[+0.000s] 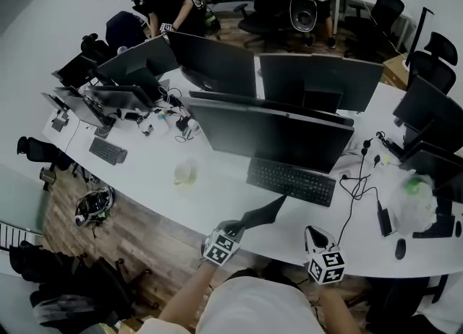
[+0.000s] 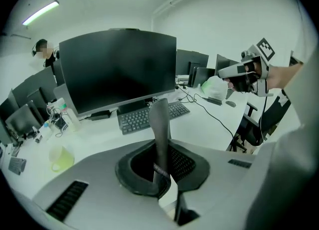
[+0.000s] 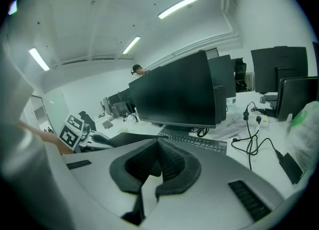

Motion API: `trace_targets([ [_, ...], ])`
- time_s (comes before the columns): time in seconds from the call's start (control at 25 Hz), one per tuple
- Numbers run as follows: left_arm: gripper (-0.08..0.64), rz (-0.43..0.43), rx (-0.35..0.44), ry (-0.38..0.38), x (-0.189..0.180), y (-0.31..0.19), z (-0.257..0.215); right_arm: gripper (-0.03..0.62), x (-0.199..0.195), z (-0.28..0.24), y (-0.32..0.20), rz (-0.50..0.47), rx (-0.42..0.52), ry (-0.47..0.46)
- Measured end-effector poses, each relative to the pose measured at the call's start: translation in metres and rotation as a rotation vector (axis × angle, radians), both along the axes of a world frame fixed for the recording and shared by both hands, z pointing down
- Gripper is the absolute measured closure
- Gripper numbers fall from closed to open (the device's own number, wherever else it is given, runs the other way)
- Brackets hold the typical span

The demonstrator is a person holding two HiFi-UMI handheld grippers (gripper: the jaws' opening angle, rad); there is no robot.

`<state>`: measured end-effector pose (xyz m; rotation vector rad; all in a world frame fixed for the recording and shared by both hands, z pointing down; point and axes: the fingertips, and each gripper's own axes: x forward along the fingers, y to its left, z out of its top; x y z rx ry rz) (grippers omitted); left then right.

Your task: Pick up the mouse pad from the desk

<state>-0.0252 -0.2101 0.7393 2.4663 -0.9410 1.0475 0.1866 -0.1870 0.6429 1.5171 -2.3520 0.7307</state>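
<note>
The mouse pad (image 1: 265,212) is a thin dark grey sheet, held clear of the white desk (image 1: 217,195) near its front edge. My left gripper (image 1: 241,224) is shut on one end of it. In the left gripper view the mouse pad (image 2: 160,124) stands upright between the pads of the left gripper (image 2: 162,150), bending slightly at the top. My right gripper (image 1: 315,236) hovers just to the right, shut with nothing in it. In the right gripper view the pads of the right gripper (image 3: 158,148) meet, and the mouse pad (image 3: 122,139) shows at the left.
A black keyboard (image 1: 291,181) and a large dark monitor (image 1: 269,134) lie just behind the pad. A pale green cup (image 1: 184,173) stands to the left. A black cable (image 1: 354,195), a plastic bag (image 1: 414,201) and a mouse (image 1: 400,249) are on the right. A person (image 1: 155,0) stands at the far desks.
</note>
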Motion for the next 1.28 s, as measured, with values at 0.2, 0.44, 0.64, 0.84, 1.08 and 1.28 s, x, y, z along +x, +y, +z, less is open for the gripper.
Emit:
trace_targets([
  [0.2, 0.517, -0.006, 0.065, 0.052, -0.021, 0.005, -0.030, 0.581, -0.018, -0.028, 0.014, 0.006, 0.043, 0.033],
  [0.44, 0.517, -0.020, 0.103, 0.135, -0.049, 0.025, -0.071, 0.581, -0.044, -0.061, 0.039, 0.025, 0.094, 0.076],
  [0.64, 0.517, -0.041, 0.137, 0.233, -0.071, 0.052, -0.109, 0.581, -0.069, -0.090, 0.076, 0.043, 0.133, 0.075],
  [0.84, 0.518, -0.025, 0.173, 0.292, -0.090, 0.079, -0.142, 0.581, -0.090, -0.112, 0.114, 0.065, 0.172, 0.084],
  [1.08, 0.518, -0.013, 0.195, 0.384, -0.105, 0.111, -0.173, 0.581, -0.096, -0.130, 0.155, 0.107, 0.195, 0.097],
  [1.28, 0.517, 0.001, 0.187, 0.470, -0.108, 0.133, -0.198, 0.581, -0.090, -0.142, 0.178, 0.127, 0.220, 0.112],
])
